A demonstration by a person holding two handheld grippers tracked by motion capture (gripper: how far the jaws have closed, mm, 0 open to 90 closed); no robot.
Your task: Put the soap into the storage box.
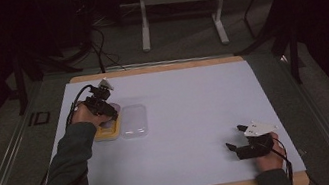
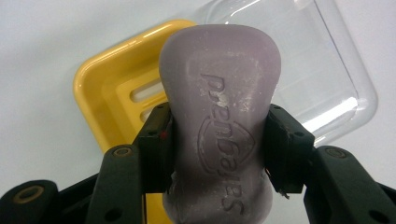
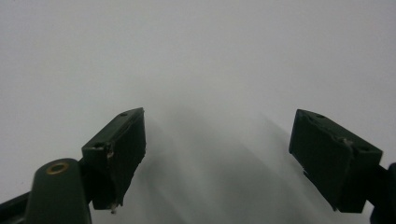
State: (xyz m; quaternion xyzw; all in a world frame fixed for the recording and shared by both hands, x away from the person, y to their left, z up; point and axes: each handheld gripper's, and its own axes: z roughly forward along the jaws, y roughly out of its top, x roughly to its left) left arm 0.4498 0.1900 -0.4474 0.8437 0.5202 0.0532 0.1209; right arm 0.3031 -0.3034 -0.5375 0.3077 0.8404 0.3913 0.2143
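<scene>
Firmly held: my left claw (image 2: 217,144) pinches the pale purple embossed soap bar (image 2: 219,93) at its narrow waist.
Handling: probably dense, slippery.
Right claw (image 3: 219,154): open, empty.

The soap (image 2: 219,135) is pale purple with letters pressed in. The dish (image 2: 109,98) is bright yellow — its lid (image 2: 322,88) is clear. The jaws are black, and the table (image 1: 197,117) top is white.

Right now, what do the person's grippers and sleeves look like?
Both grippers, left gripper and right gripper, are black with blocky two-jaw pads. Each carries a grey three-cornered plate and trails a black cable. The left arm wears a dark grey-green sleeve.
</scene>
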